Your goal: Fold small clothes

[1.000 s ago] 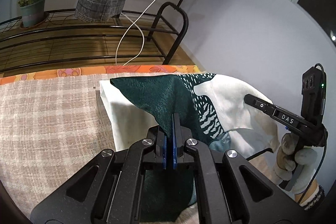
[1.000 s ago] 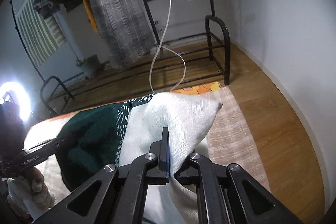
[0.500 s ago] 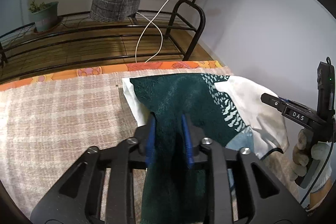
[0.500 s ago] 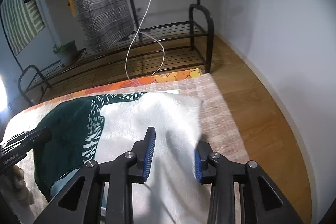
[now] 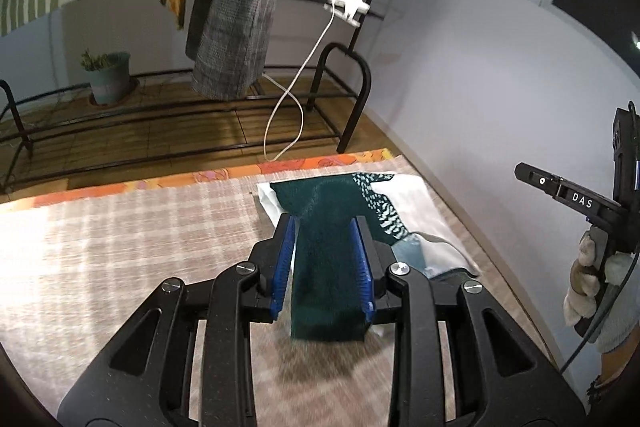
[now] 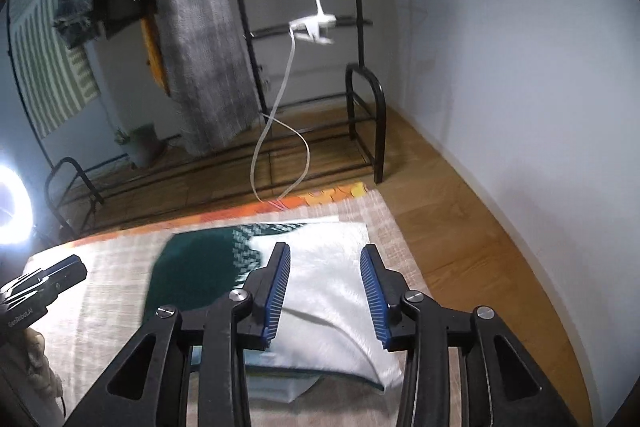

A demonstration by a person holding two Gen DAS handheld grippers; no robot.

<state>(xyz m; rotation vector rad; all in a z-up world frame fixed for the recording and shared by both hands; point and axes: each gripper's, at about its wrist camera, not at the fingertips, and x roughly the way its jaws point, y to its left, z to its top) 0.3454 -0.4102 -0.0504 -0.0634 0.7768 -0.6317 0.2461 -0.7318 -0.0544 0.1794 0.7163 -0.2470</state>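
- Garment point(image 5: 316, 215): a small piece in dark green and white with a dashed pattern band, lying folded on the checked cloth point(image 5: 120, 239) at its far right corner, near the orange patterned border point(image 5: 224, 175). In the right wrist view the garment point(image 6: 320, 291) lies flat, white half to the right, green half to the left, a folded layer visible under its near edge.
- Left gripper point(image 5: 325, 267): jaws parted, blue pads either side of the green portion as seen from above; the pads do not press on the fabric. Nothing gripped.
- Right gripper point(image 6: 326, 291): jaws opening, positioned over the white portion; the fabric shows between the pads but is not clamped.
- In the left wrist view, the right gripper point(image 5: 560, 191) appears at the right edge, held by a gloved hand point(image 5: 592, 283).
- Surroundings: black metal rack point(image 5: 344, 99) beyond the cloth, grey checked garment point(image 5: 240, 15) hanging from it, white clip lamp point(image 5: 346, 7) with trailing cable, potted plant point(image 5: 106, 75), wooden floor point(image 6: 472, 235).
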